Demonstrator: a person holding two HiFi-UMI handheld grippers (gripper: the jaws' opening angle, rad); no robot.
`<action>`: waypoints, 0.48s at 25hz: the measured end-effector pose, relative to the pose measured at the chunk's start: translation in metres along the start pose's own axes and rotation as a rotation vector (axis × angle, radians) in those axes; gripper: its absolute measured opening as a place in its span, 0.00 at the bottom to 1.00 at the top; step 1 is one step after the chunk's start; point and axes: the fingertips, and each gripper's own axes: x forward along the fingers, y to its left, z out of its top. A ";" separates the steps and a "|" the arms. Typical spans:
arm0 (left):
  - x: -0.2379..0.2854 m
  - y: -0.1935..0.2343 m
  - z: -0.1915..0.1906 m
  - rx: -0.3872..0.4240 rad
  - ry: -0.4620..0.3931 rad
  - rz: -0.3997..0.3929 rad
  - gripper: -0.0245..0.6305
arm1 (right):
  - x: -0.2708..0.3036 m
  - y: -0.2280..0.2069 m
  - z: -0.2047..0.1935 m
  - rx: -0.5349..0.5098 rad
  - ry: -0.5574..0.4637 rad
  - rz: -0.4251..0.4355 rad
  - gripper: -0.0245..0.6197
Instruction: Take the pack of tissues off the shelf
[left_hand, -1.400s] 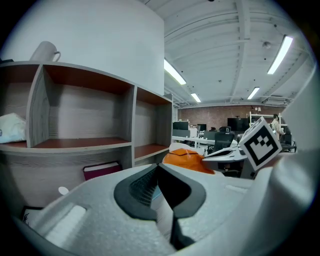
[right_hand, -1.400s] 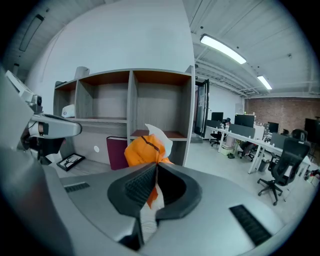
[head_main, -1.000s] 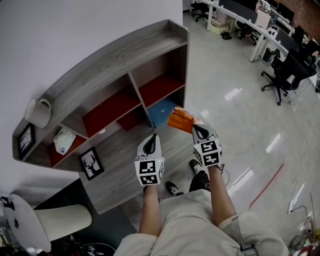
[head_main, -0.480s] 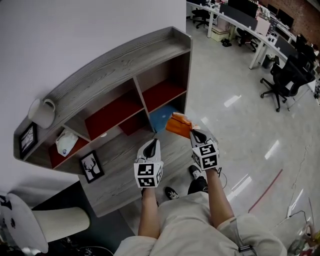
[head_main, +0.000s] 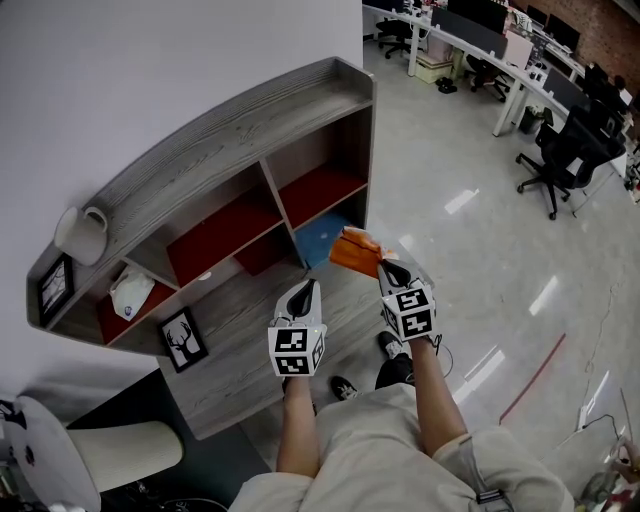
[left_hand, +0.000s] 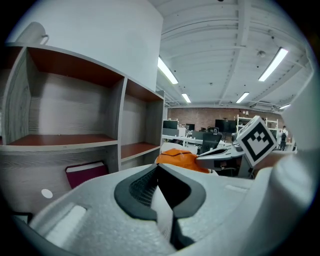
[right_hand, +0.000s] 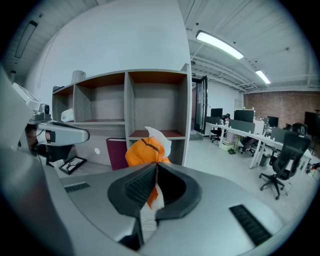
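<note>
Pack of tissues (head_main: 353, 252), orange, is clamped between the jaws of the right gripper (head_main: 387, 266) and held in the air just off the right end of the shelf (head_main: 230, 130), outside its compartments. The left gripper (head_main: 306, 287) hovers in front of the shelf, jaws together and empty.

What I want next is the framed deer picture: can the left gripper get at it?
Probably yes: the left gripper is empty, jaws together, and only bare wooden ledge lies between it and the deer picture, off to its left.
</note>
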 end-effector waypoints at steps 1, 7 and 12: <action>0.001 0.000 0.000 0.000 0.000 -0.002 0.05 | 0.000 0.000 0.000 0.003 0.000 0.000 0.07; 0.003 -0.006 -0.008 -0.019 0.013 -0.010 0.05 | -0.006 -0.003 -0.006 0.006 0.007 -0.007 0.07; 0.005 -0.007 -0.008 -0.020 0.008 -0.017 0.05 | -0.007 -0.007 -0.003 -0.006 -0.005 -0.019 0.07</action>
